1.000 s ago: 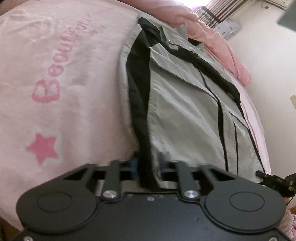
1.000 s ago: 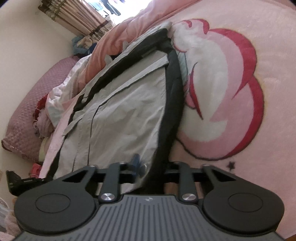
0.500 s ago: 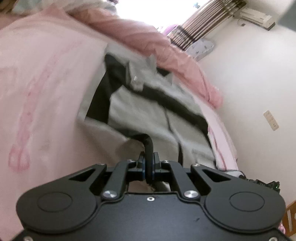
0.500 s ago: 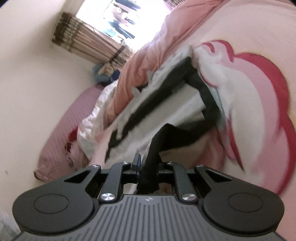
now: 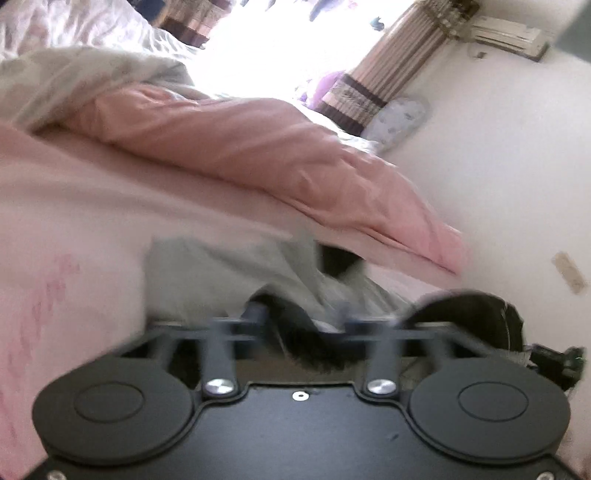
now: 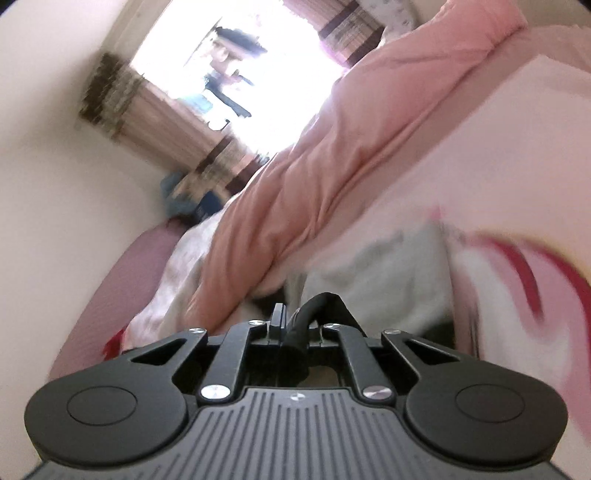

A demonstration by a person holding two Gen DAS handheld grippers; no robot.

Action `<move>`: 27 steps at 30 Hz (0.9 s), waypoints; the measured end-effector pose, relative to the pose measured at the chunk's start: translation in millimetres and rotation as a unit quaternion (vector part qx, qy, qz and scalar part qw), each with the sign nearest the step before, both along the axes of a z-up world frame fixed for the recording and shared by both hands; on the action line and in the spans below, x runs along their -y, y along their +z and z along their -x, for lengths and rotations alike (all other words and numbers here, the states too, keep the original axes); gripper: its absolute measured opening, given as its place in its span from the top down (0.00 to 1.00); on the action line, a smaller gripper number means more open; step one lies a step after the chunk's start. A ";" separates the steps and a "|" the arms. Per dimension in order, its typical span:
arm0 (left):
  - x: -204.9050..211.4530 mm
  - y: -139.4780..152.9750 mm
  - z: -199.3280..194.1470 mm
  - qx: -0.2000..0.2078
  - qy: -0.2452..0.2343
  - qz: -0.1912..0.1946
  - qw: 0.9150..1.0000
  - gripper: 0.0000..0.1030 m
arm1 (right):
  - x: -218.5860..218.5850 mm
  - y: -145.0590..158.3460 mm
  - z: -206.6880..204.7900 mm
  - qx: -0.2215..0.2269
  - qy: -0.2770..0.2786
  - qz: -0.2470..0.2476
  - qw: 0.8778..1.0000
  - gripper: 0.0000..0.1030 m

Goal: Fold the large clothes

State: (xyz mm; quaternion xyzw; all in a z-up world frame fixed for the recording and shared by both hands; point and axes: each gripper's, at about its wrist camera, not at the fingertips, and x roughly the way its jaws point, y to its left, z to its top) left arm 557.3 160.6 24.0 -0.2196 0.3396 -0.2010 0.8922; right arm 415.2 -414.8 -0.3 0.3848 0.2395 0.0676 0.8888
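1. left wrist view: left gripper [image 5: 301,317] with jaws apart and opening; the black trim of the grey garment [image 5: 229,266] lies loose between them, no pad pressing it. garment sits bunched on the pink blanket [image 5: 74,221], just ahead of the fingers. blurred.
2. only this view shows the air conditioner [image 5: 509,33] and a wall plate [image 5: 569,271].
3. right wrist view: right gripper [image 6: 303,325] narrow, jaws easing open a little, still pinching a fold of black trim [image 6: 314,306].
4. only here: red-and-white print [image 6: 524,273] on the blanket, and a mauve quilted pillow [image 6: 107,295].
5. both grippers tilt downward toward the bed; pink duvet [image 6: 317,177] rolled beyond.
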 end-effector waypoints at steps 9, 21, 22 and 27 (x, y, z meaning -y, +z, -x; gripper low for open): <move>-10.0 -50.8 -19.7 0.003 0.026 -0.056 0.998 0.04 | -3.2 -42.4 -26.0 -0.016 -0.027 0.044 0.999 0.42; 46.2 -84.7 -67.2 0.004 -0.021 -0.138 0.990 0.16 | -22.6 -54.8 -58.0 -0.078 -0.007 0.198 0.977 0.39; 47.4 -84.4 -65.7 0.007 -0.023 -0.149 0.989 0.16 | -21.5 -55.6 -62.2 -0.078 -0.003 0.206 0.975 0.39; 64.0 -93.8 -63.8 0.013 -0.031 -0.195 0.980 0.67 | -31.4 -57.4 -68.9 -0.071 -0.005 0.245 0.967 0.66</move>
